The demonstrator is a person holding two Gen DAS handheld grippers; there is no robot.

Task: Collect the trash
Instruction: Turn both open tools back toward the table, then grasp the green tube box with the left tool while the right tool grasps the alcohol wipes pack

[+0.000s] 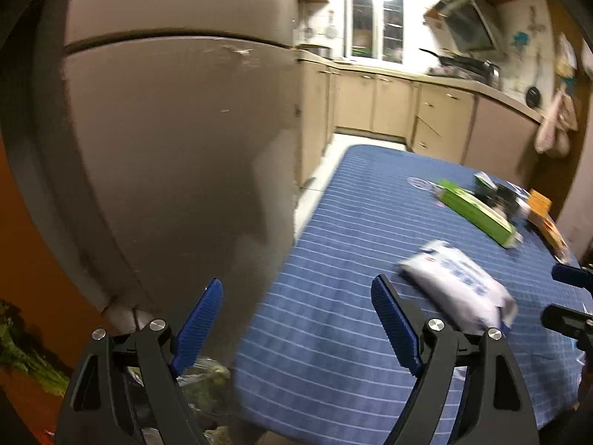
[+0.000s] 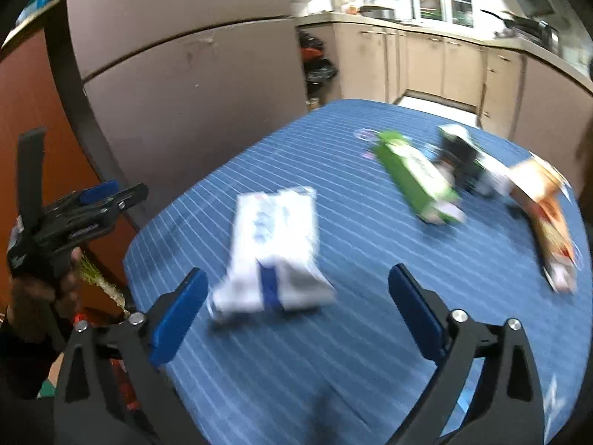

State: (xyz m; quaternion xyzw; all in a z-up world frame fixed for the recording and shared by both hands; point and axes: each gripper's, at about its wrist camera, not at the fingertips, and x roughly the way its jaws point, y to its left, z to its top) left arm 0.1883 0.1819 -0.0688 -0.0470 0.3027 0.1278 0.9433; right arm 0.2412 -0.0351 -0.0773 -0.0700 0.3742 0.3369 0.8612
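Observation:
A white and blue plastic packet (image 2: pixel 272 252) lies on the blue striped tablecloth (image 2: pixel 333 352), just ahead of my right gripper (image 2: pixel 296 289), which is open and empty above the table. The packet also shows in the left wrist view (image 1: pixel 457 283). A green box (image 2: pixel 417 178), a dark crumpled wrapper (image 2: pixel 459 159) and an orange box (image 2: pixel 545 215) lie farther right. My left gripper (image 1: pixel 296 300) is open and empty over the table's left edge; in the right wrist view it (image 2: pixel 107 194) is held at the far left.
A grey fridge (image 1: pixel 178 129) stands close on the left of the table (image 1: pixel 333 315). Green vegetables (image 1: pixel 22 348) lie low on the left. Kitchen cabinets (image 1: pixel 389 104) and a counter run along the back. Black bags (image 2: pixel 318 66) sit beside the fridge.

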